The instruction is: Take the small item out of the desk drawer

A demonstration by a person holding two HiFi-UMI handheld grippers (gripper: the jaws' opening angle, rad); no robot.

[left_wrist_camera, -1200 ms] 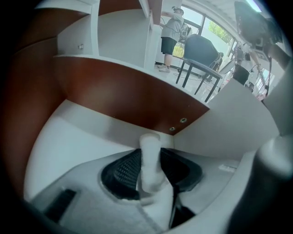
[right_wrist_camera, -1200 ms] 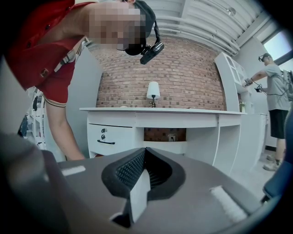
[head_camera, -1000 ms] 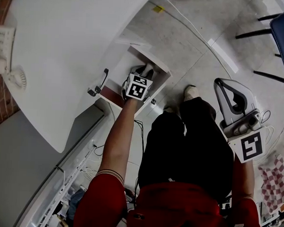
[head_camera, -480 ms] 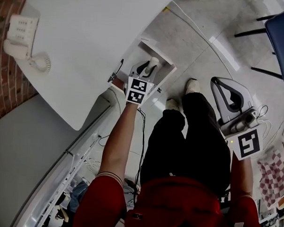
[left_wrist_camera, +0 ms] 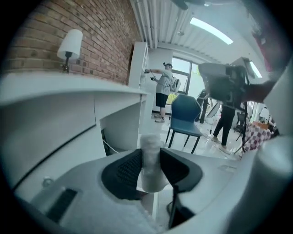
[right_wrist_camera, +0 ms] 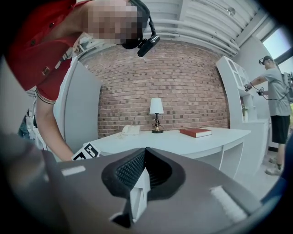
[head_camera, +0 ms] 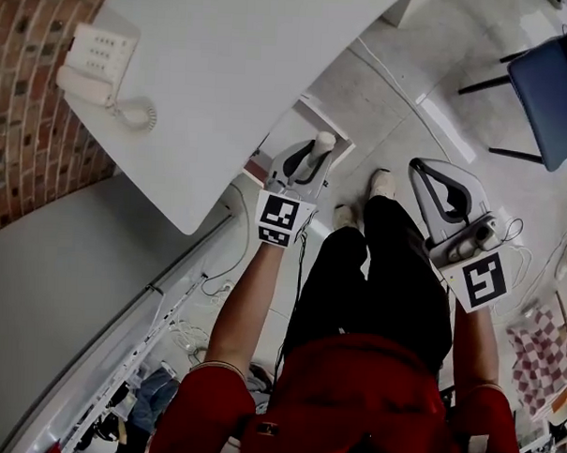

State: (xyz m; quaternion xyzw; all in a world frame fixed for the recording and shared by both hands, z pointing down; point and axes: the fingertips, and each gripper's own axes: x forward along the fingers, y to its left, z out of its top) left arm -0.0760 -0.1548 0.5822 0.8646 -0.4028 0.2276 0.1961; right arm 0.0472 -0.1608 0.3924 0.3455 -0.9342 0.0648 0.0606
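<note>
Head view
- Left gripper (head_camera: 310, 161): is clenching on the small item (head_camera: 323, 141), a pale stubby cylinder sticking out past the jaw tips.
- Item's place: is sitting in the left jaws, out of the drawer (head_camera: 306, 106), which is standing open under the desk edge just behind it.
- Right gripper (head_camera: 422, 175): is hanging beside the person's right leg, well apart from the drawer, carrying nothing.
- Desk (head_camera: 244, 60): white top, with a telephone (head_camera: 95, 64) lying near the brick wall.
- Floor: a blue chair (head_camera: 550, 87) is standing at the far right.

Left gripper view
- Jaws: both black pads are pressing on the pale cylinder (left_wrist_camera: 150, 160), which is standing upright between them.
- Behind: the white desk (left_wrist_camera: 55, 103) is filling the left, a lamp (left_wrist_camera: 69, 45) is standing on it, and the blue chair (left_wrist_camera: 185, 116) is on the floor beyond.
- Background: a person (left_wrist_camera: 163, 89) is standing by the white shelving.

Right gripper view
- Jaws: are meeting pad to pad, with nothing between them.
- Beyond: the desk top is carrying the telephone (right_wrist_camera: 130, 130), the lamp (right_wrist_camera: 156, 109) and a red book (right_wrist_camera: 195, 132).
- Lower left: the left gripper's marker cube (right_wrist_camera: 87, 151) is showing beside the person's forearm.
</note>
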